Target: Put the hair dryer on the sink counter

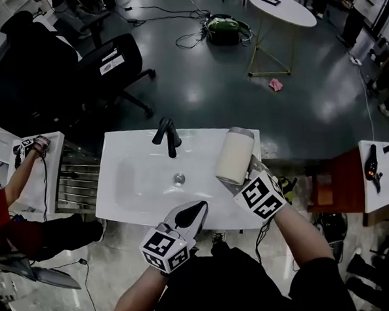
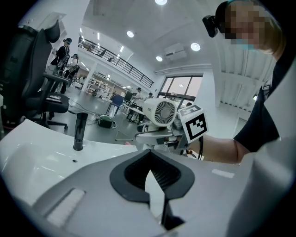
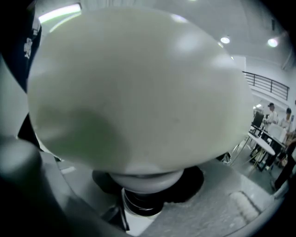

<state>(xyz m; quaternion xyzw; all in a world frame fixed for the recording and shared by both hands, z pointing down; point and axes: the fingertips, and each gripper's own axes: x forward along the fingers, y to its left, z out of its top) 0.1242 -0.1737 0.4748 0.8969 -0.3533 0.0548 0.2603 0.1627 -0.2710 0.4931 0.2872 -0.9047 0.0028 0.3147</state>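
Observation:
The cream-white hair dryer (image 1: 234, 155) hangs over the right part of the white sink counter (image 1: 126, 203); whether it touches the top cannot be told. My right gripper (image 1: 245, 179) is shut on its handle from below. In the right gripper view the dryer's body (image 3: 138, 88) fills the picture and the handle sits between the jaws of the right gripper (image 3: 138, 203). The left gripper view shows the hair dryer's rear grille (image 2: 159, 112). My left gripper (image 1: 192, 214) rests at the counter's front edge, shut and holding nothing, and shows the same in its own view (image 2: 155, 185).
A black faucet (image 1: 167, 135) stands behind the basin with its drain (image 1: 178, 179). A metal rack (image 1: 78, 180) and a side table (image 1: 35, 175) with a person's arm are to the left. A black office chair (image 1: 88, 66) and a round table (image 1: 282, 9) stand beyond.

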